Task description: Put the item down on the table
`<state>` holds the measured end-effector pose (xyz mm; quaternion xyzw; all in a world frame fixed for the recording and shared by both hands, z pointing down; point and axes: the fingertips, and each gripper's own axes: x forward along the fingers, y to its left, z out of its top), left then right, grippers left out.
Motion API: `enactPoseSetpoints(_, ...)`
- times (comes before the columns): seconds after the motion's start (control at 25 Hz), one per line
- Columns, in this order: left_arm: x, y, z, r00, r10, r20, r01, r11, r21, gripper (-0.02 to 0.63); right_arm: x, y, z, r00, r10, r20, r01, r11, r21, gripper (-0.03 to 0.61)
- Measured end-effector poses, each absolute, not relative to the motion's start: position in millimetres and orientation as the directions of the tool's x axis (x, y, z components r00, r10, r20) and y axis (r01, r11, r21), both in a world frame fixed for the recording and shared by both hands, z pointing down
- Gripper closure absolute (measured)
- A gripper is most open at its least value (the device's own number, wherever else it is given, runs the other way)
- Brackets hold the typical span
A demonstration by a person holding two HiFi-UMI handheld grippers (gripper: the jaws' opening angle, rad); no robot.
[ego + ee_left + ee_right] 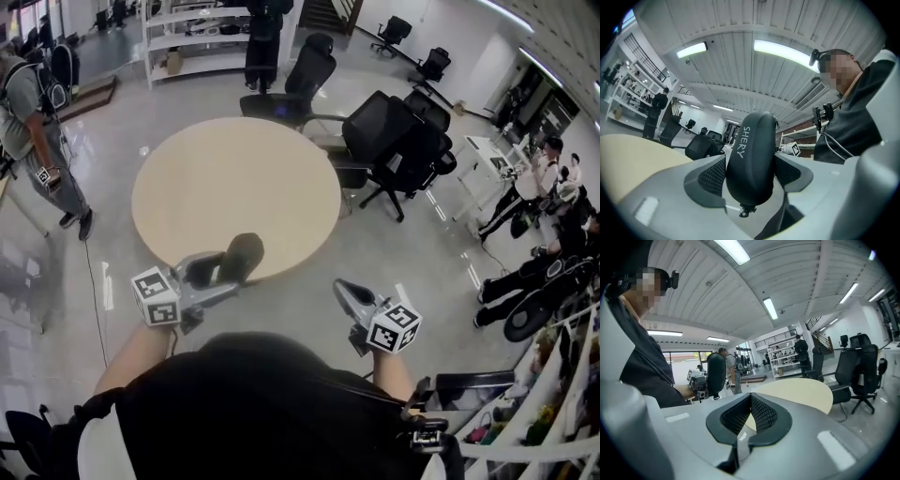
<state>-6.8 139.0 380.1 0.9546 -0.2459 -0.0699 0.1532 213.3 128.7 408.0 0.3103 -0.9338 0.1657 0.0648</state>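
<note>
So the item here is a black zip case (751,159), and it's not down yet. The left gripper (217,274) has it clamped, with the ribbed pads pressing in on both flanks of the case around its lower half. It's up in the air right in front of the person, and in the head view it sits about at the near edge of the round table (234,192). I can't tell whether it's actually over the top or just short of it.

The right gripper (750,414) has its jaws shut together with nothing in them. It's just hanging out off to the side, near the table's edge.

Orientation-wise the case stands pretty much upright, with its long axis running up and down and the top leaning a touch to the right in the left gripper view. The white "SHERY" lettering runs along that axis. The rounded end points up, and the end with the little zip pull points down, below the pads. The right gripper view backs this up, showing it as a tall dark oval.

My read is that the carry is basically at the table and everything else is left: get it over the wood, lower it, let go. The tabletop is bare, so there's plenty of room.

Further out there are black office chairs (394,141) behind the table, a person (37,141) standing off to the left, and white shelving (197,37) at the back.
</note>
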Motion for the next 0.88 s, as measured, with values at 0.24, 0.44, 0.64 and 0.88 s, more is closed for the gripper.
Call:
enactPoseSetpoints(0.24, 51.4, 90.2, 383.4, 0.848, -0.529, -0.033, -0.49, -0.806, 0.333, 0.293, 257.6, 56.5, 418.2, -0.846, -0.496, 0.194, -0.533, 0.789, -0.304, 0.563)
enactPoseSetpoints(0.44, 62.7, 50.6, 394.9, 0.827, -0.562, 0.007, -0.531, -0.776, 0.34, 0.293, 269.6, 12.7, 432.0, -0.865, -0.462, 0.198, -0.503, 0.796, -0.338, 0.563)
enactPoseSetpoints(0.64, 57.2, 6.6, 410.6, 0.824, -0.567, -0.001, -0.527, -0.766, 0.367, 0.295, 260.2, -31.6, 444.5, -0.865, -0.448, 0.227, -0.501, 0.793, -0.347, 0.563)
enactPoseSetpoints(0.88, 15.1, -64.6, 403.9, 0.837, -0.544, -0.056, -0.482, -0.782, 0.395, 0.295, 227.2, -90.6, 422.0, -0.826, -0.495, 0.269, -0.559, 0.781, -0.278, 0.563)
